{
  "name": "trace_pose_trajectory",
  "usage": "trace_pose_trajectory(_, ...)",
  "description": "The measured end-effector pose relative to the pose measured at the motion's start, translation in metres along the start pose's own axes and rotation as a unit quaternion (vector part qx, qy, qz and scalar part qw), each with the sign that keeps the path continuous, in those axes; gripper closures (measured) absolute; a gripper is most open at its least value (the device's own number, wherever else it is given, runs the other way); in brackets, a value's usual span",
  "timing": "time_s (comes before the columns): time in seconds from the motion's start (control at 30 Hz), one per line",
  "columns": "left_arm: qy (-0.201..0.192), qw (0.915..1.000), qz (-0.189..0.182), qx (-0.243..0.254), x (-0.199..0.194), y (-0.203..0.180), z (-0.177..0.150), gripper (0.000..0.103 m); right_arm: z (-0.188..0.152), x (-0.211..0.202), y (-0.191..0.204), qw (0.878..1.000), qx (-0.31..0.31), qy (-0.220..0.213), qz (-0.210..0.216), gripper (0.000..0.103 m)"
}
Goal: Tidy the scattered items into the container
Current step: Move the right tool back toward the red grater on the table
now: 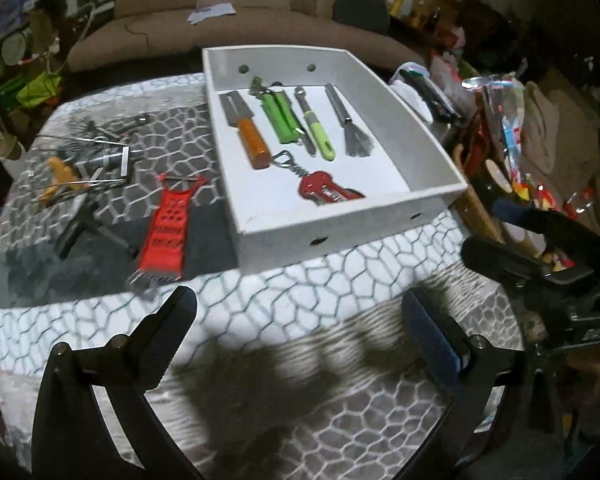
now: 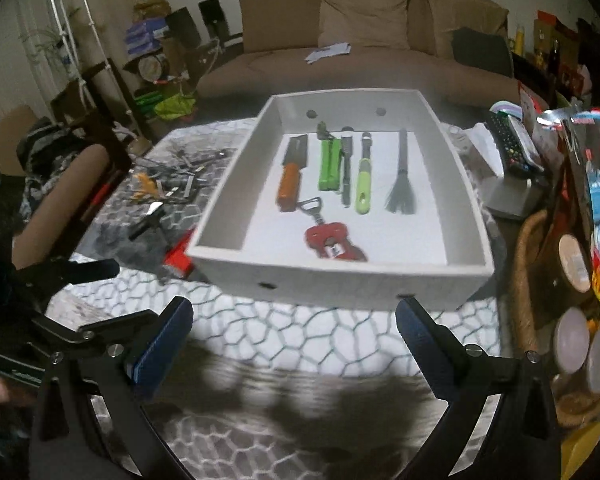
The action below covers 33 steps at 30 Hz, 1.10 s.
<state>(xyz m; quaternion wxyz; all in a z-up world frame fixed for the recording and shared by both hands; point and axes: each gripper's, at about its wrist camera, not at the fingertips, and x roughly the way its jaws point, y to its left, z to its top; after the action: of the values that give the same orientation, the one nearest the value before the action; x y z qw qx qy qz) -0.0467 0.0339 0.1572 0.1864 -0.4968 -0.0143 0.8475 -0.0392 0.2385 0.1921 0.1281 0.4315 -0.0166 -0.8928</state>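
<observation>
Tools already fill the white container [image 1: 340, 220] on the patterned surface [image 1: 340, 280]: an orange-handled peeler [image 1: 252, 140], green nutcracker [image 1: 280, 116], lime-handled corer [image 1: 320, 132], grey whisk-like tool [image 1: 354, 136] and red corkscrew [image 1: 328, 190]. Left of it, on the cloth, lie a red grater [image 1: 166, 228] and a tangle of metal utensils [image 1: 92, 160]. Both the left gripper [image 1: 300, 316] and right gripper [image 2: 294, 324] hover with fingers spread wide, holding nothing.
</observation>
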Motion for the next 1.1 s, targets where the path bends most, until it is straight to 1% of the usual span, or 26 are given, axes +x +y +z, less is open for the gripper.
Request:
trace_pose_trajectory(0.17,-0.012,0.9990,0.038,0.019,-0.019,0.007,-0.021,0.000,-0.013,-0.012,0.025,1.000,-0.008,-0.012,0.014,0.000)
trace_pose_trajectory(0.3,-0.019,0.9978,0.061,0.021,-0.028,0.023,-0.038,0.000,-0.024,-0.010,0.047,0.999,-0.008,-0.021,0.032,0.000)
trace_pose_trajectory(0.43,-0.021,0.9959,0.086,0.017,-0.032,0.046,-0.050,0.000,-0.030,0.002,0.069,0.999,-0.004,-0.019,0.051,0.000)
trace_pose_trajectory(0.6,-0.024,0.9942,0.104,0.000,-0.031,0.078,-0.063,0.000,-0.036,0.025,0.096,0.998,-0.008,-0.014,0.060,0.000)
trace_pose_trajectory(0.7,-0.022,0.9946,0.099,-0.020,-0.026,0.102,-0.068,0.000,-0.039,0.040,0.111,0.998,-0.017,-0.007,0.061,0.000)
trace_pose_trajectory(0.8,-0.030,0.9939,0.088,-0.060,-0.024,0.136,-0.071,0.000,-0.042,0.055,0.127,0.998,-0.026,-0.002,0.065,0.000)
trace_pose_trajectory(0.83,-0.036,0.9933,0.077,-0.078,-0.023,0.152,-0.072,0.000,-0.043,0.060,0.132,0.997,-0.030,-0.001,0.066,0.000)
trace_pose_trajectory(0.93,-0.042,0.9934,0.041,-0.099,-0.017,0.185,-0.077,0.000,-0.046,0.074,0.145,0.996,-0.044,0.006,0.078,0.000)
trace_pose_trajectory(0.97,-0.042,0.9929,0.036,-0.105,-0.015,0.195,-0.079,0.000,-0.048,0.079,0.149,0.995,-0.046,0.011,0.086,0.000)
trace_pose_trajectory(1.03,-0.044,0.9900,0.037,-0.129,-0.010,0.218,-0.083,0.001,-0.051,0.089,0.154,0.994,-0.046,0.016,0.102,0.000)
trace_pose_trajectory(1.1,-0.049,0.9839,0.025,-0.170,-0.006,0.240,-0.088,0.002,-0.054,0.100,0.157,0.993,-0.037,0.017,0.113,0.001)
